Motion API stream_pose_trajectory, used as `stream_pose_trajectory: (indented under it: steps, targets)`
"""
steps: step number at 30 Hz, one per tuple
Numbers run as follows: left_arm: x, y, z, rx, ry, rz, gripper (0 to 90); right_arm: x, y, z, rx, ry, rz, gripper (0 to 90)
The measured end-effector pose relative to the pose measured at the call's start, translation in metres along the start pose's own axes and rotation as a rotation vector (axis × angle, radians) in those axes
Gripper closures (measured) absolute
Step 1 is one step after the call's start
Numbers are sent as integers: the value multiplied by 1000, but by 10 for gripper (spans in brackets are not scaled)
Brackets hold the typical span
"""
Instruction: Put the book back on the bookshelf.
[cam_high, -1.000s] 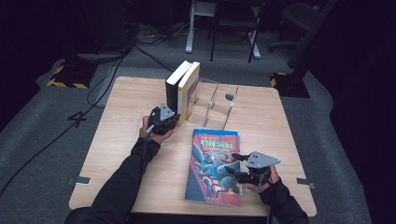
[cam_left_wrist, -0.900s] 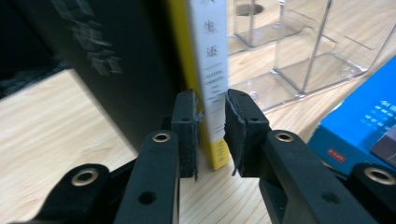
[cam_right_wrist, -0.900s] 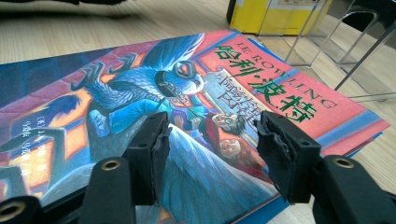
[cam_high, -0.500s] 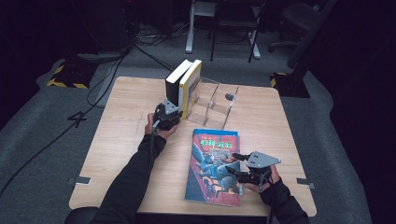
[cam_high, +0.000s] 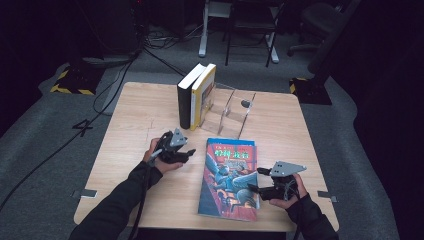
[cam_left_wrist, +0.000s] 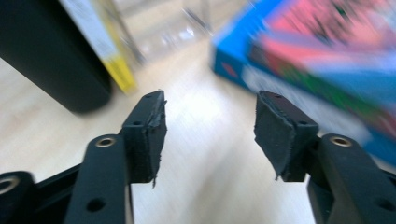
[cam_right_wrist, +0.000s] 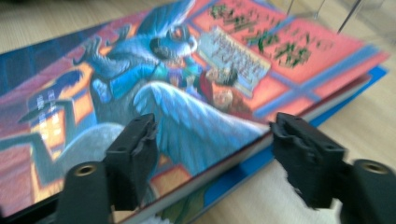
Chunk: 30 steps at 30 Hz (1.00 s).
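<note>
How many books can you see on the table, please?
3: a black-spined book and a yellow-spined book upright at the clear acrylic stand; a colourful illustrated book lying flat.

Bare table (cam_high: 135, 130) lies open left of the upright books (cam_high: 196, 97); the flat picture book (cam_high: 229, 177) blocks the middle, the clear stand (cam_high: 234, 112) blocks behind it.

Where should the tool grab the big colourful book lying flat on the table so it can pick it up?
Best at the long right edge of the colourful book, coming in level from the right. It lies flat, so only its thin edges offer a hold. The right tool already has its open jaws around that edge, one above the cover, one beside the pages, where the cover looks slightly raised. The left tool is open, with nothing between its jaws.
</note>
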<state>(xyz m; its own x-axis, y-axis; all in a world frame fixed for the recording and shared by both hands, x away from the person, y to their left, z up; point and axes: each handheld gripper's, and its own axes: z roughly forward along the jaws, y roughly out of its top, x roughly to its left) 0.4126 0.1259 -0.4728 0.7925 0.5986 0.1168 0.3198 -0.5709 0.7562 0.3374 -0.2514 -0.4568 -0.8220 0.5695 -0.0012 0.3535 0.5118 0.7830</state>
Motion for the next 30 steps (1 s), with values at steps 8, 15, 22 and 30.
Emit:
stream_pose_trajectory:
  steps: [8,15,22,30]
  targets:
    - [-29,-33,-15,81,-114,17,292,-8,-2,7,85,94,129,202]
    - [-42,-47,-21,111,-165,21,236,-17,-1,15,125,172,176,149]
    - [-40,-52,-19,88,-200,4,208,-15,4,15,150,156,135,149]
    - [-40,-51,-17,90,-202,8,180,-11,13,14,128,125,65,195]
